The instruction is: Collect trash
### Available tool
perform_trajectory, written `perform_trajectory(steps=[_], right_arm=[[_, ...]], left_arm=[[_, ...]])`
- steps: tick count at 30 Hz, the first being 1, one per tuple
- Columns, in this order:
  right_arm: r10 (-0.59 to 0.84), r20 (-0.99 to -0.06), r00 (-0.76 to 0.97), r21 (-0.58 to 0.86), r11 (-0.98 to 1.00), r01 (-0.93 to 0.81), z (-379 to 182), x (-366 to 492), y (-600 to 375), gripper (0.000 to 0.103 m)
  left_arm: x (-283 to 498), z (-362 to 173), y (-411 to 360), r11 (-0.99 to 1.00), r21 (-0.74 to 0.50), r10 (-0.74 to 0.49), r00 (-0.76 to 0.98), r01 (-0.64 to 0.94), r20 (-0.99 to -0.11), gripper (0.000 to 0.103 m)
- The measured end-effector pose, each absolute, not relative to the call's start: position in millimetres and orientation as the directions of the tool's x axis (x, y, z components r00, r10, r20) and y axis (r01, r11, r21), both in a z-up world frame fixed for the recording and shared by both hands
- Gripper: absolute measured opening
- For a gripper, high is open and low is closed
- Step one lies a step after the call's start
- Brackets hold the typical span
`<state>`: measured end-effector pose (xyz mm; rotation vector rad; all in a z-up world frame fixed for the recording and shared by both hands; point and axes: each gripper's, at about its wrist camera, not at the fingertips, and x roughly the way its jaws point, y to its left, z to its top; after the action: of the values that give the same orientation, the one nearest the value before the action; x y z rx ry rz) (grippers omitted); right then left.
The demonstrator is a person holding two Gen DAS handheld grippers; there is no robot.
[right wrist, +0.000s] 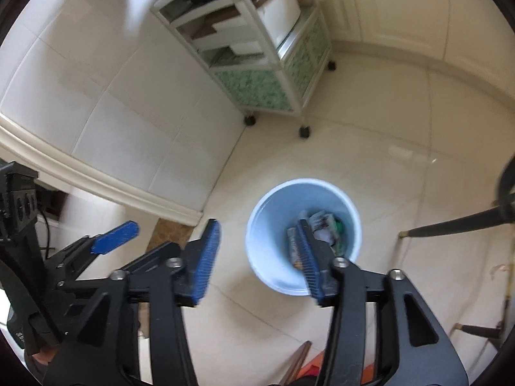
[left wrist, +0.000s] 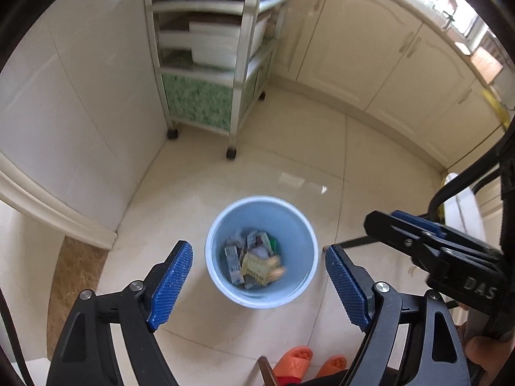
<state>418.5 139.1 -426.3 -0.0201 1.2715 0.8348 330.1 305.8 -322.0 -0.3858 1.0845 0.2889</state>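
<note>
Both grippers hang over the pale blue bin (left wrist: 261,252), pointing steeply down at the tiled floor (left wrist: 370,160). The left gripper (left wrist: 259,284) has its jaws spread wide with nothing between the blue pads; the bin's mouth sits right in the gap, below and straight ahead. The right gripper (right wrist: 260,262) stands about half open, also empty, and the bin lies ahead toward its right finger, which crosses the rim. Crumpled wrappers (left wrist: 254,263) lie at the bin's bottom, one yellowish piece blurred, perhaps falling. I'd judge the drop made. No loose trash shows near either pair of jaws, so neither hand is closer to a next piece.
</note>
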Motion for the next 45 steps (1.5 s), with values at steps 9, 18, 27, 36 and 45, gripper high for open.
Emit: perform_trajectory(steps=[9, 18, 27, 36, 45], right_arm=[[0.54, -0.771, 0.339, 0.254, 0.748, -0.613, -293, 377, 86, 0.093], [0.485, -0.633, 0.603, 0.17, 0.847, -0.503, -181, 327, -35, 0.103], [0.319, -0.504, 0.802, 0.117, 0.946, -0.303, -104, 260, -170, 0.103], [0.158, -0.367, 0.917, 0.045, 0.987, -0.153, -32, 178, -242, 0.103], [0.098, -0.25, 0.963, -0.006, 0.995, -0.103, 10, 120, -257, 0.103]], left_arm=[[288, -232, 250, 0.929, -0.162, 0.083, 0.617, -0.331, -0.783, 0.088], [224, -130, 146, 0.976, -0.082, 0.122, 0.814, -0.204, -0.568, 0.096], [139, -62, 31, 0.999, -0.04, -0.001, 0.919, -0.016, -0.393, 0.102], [30, -22, 4, 0.996, 0.007, -0.086, 0.952, 0.093, -0.294, 0.102], [-68, 4, 4, 0.992, 0.01, -0.122, 0.978, 0.126, -0.167, 0.102]])
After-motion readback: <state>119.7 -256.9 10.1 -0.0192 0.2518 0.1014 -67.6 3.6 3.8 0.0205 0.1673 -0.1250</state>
